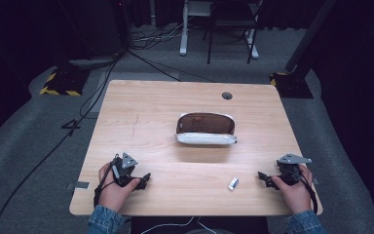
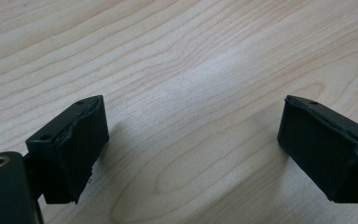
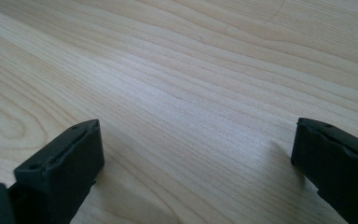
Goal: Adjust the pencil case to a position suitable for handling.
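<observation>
Both tongs rest on the desk (image 1: 190, 97), jaws apart and empty

Left tongs (image 1: 145, 179) and right tongs (image 1: 263, 177) sit well apart; the small white block (image 1: 233, 184) lies nearer the right tongs; the open pouch (image 1: 206, 129) lies beyond, between both.

High view looks down on the table (image 1: 185, 102); both gripper views skim its wood closely.

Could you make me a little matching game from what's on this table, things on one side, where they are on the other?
Things:
1. pouch
2. small white block
3. left gripper
4. round hole

Places:
A. far edge of the table
B. near left, fingers open
C. middle of the table
D. near edge, close to the right gripper

Pairs: 1-C, 2-D, 3-B, 4-A
</observation>
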Available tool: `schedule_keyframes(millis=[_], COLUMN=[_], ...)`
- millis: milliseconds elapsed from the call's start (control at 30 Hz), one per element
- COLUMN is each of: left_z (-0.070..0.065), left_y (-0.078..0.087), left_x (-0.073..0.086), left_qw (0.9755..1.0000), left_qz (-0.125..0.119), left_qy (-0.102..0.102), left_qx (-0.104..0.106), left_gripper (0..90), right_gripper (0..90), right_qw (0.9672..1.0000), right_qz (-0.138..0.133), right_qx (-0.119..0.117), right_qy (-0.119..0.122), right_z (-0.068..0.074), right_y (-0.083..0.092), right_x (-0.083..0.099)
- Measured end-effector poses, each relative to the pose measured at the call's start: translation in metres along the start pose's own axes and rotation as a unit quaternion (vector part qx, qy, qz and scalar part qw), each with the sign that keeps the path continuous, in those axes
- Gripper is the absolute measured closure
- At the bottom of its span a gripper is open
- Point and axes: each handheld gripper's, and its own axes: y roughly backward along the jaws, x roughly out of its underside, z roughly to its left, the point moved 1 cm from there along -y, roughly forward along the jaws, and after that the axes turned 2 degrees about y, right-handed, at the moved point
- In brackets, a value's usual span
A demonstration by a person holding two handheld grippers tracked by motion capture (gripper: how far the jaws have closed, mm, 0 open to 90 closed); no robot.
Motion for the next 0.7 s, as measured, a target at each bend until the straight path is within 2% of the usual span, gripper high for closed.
schedule_keyframes(millis=[400,500,700], left_z=[0.0001,-0.0003,-0.0030], left_y=[0.0019,0.0028,0.0035], left_x=[0.0024,0.0031,0.0044], left_qw=[1.0000,1.0000,1.0000], left_qz=[0.000,0.000,-0.001], left_qy=[-0.006,-0.008,0.001], left_qx=[0.007,0.004,0.002], left_gripper=[9.0,9.0,8.7], right_gripper=[6.8,7.2,8.8], right_qw=[0.9998,0.9998,0.9999], right_qz=[-0.006,-0.007,-0.008], right_qx=[-0.014,-0.013,-0.005], right_qy=[0.013,0.011,0.006], right_z=[-0.0025,-0.0024,-0.0007], right_y=[0.0032,0.0038,0.0051], right_x=[0.0027,0.0032,0.0043])
